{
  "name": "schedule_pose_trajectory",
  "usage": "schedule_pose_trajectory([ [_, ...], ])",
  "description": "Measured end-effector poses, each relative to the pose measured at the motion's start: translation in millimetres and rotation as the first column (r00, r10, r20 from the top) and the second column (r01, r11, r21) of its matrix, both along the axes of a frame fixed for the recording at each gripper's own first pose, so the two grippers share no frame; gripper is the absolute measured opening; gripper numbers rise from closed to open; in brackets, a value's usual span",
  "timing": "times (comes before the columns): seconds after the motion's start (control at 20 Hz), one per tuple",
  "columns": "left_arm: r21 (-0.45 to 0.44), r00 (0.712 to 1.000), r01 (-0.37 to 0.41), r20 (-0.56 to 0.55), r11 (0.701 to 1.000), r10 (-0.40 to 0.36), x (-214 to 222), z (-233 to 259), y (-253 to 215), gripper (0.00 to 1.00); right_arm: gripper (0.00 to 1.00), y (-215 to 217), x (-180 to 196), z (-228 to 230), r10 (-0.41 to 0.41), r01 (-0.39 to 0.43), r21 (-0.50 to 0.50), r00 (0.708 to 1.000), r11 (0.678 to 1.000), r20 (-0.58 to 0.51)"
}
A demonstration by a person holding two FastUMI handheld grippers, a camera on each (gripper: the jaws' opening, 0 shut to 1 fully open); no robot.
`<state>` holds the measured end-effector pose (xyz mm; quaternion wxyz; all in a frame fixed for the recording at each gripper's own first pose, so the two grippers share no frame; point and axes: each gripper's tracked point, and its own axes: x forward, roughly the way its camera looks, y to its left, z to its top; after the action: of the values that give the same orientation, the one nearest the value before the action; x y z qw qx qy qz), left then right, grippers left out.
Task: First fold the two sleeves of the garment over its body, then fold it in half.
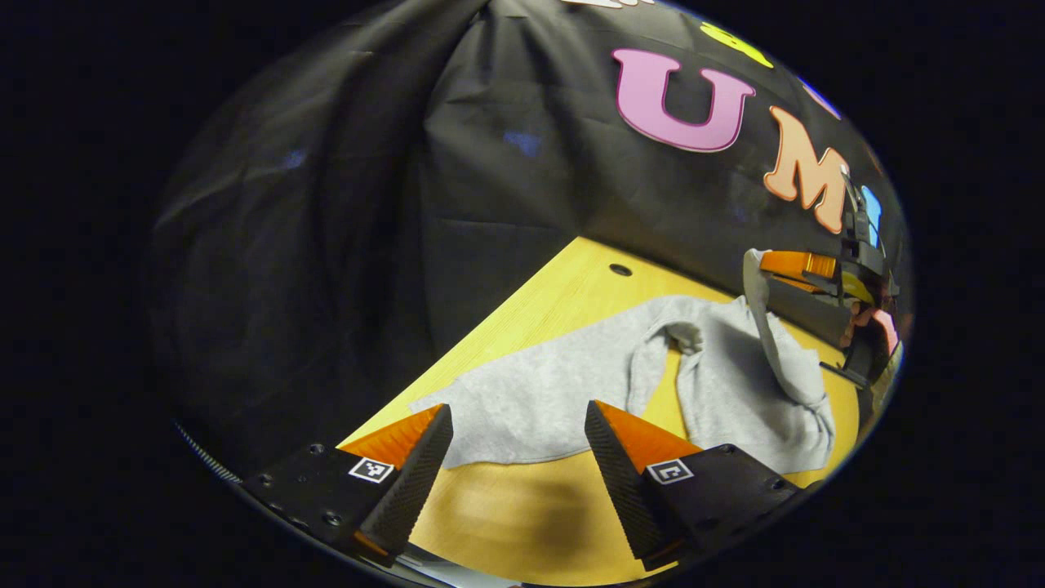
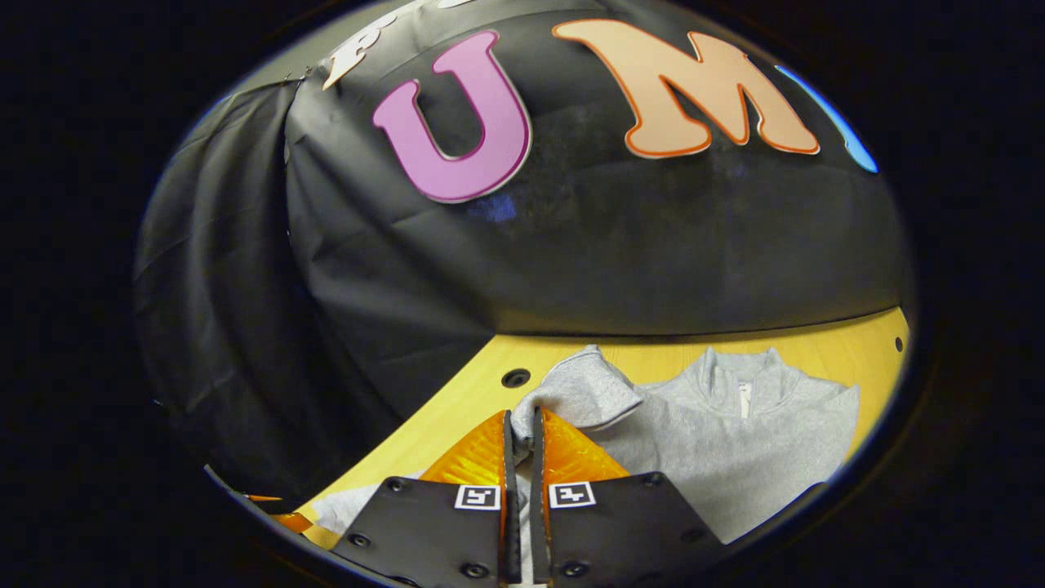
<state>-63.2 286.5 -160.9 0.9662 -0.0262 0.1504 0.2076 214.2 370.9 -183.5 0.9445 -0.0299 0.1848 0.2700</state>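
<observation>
A grey sweatshirt (image 1: 539, 400) lies spread on the yellow wooden table (image 1: 522, 506). In the left gripper view my left gripper (image 1: 516, 429) hovers open just over the garment's near hem, with nothing between its fingers. Far to the right, my right gripper (image 1: 771, 263) holds one sleeve (image 1: 771, 343) lifted off the body, a hand behind it. In the right gripper view my right gripper (image 2: 521, 420) is shut on the grey sleeve cloth (image 2: 580, 392). Beyond it lies the sweatshirt's body with its collar (image 2: 735, 384) toward the wall.
The black cloth wall (image 2: 571, 245) stands close behind the table's far edge. Small round holes (image 1: 620, 269) (image 2: 516, 377) sit in the tabletop near that edge. Bare wood (image 2: 457, 408) shows left of the garment and in front of the left gripper.
</observation>
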Motion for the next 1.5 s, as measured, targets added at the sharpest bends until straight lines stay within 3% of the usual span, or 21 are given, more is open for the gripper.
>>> schedule_pose_trajectory([
  [0.15,0.013,0.998,-0.029,-0.05,0.999,0.03,3.6,-21.5,12.9,0.96,0.07,5.1,0.9,-22.6,0.023,-0.025,-0.046,0.999,0.999,-0.03],
  [0.3,0.02,0.994,-0.049,-0.092,0.999,0.051,2.9,-35.9,24.0,0.96,0.14,6.1,0.7,-25.5,0.059,-0.062,-0.048,0.996,0.997,-0.06],
  [0.35,0.021,0.994,-0.054,-0.098,0.998,0.055,3.4,-40.9,26.0,0.96,0.3,3.6,4.2,-27.0,0.067,-0.07,-0.046,0.996,0.997,-0.062],
  [0.45,0.014,0.992,-0.057,-0.113,0.998,0.059,2.9,-44.4,26.8,0.95,0.31,-1.9,8.2,-22.7,0.076,-0.079,-0.052,0.995,0.996,-0.07],
  [0.6,0.029,0.991,-0.053,-0.117,0.998,0.056,5.6,-46.0,26.9,0.95,0.8,-9.7,3.1,-23.7,0.081,-0.086,-0.086,0.994,0.993,-0.067],
  [0.75,0.018,0.988,-0.067,-0.136,0.998,0.069,3.8,-51.5,28.4,0.95,0.89,-22.0,-4.3,-12.2,0.087,-0.091,-0.105,0.995,0.99,-0.04],
  [1.0,0.031,0.989,-0.091,-0.117,0.995,0.094,8.7,-52.8,29.6,0.96,0.95,-56.6,-15.7,10.7,0.06,-0.058,-0.124,0.998,0.991,0.009],
  [1.1,0.031,0.989,-0.091,-0.117,0.995,0.094,8.2,-52.0,29.2,0.95,0.92,-75.6,-20.0,16.8,0.044,-0.04,-0.133,0.999,0.99,0.025],
  [1.15,0.029,0.989,-0.089,-0.117,0.996,0.092,8.0,-52.4,29.4,0.94,0.97,-87.3,-23.0,19.4,0.033,-0.028,-0.141,0.999,0.99,0.032],
  [1.35,0.025,0.991,-0.096,-0.091,0.995,0.098,16.4,-50.6,27.9,0.7,0.98,-134.5,-41.2,27.4,-0.007,0.011,-0.168,1.0,0.986,0.027],
  [1.45,0.018,0.993,-0.086,-0.074,0.996,0.087,26.1,-50.0,26.5,0.43,0.98,-158.5,-50.3,34.3,-0.028,0.034,-0.183,0.999,0.983,0.035],
  [1.5,0.019,0.993,-0.091,-0.071,0.996,0.092,30.0,-49.1,26.5,0.24,0.98,-169.8,-53.9,38.3,-0.042,0.049,-0.189,0.998,0.981,0.041],
])
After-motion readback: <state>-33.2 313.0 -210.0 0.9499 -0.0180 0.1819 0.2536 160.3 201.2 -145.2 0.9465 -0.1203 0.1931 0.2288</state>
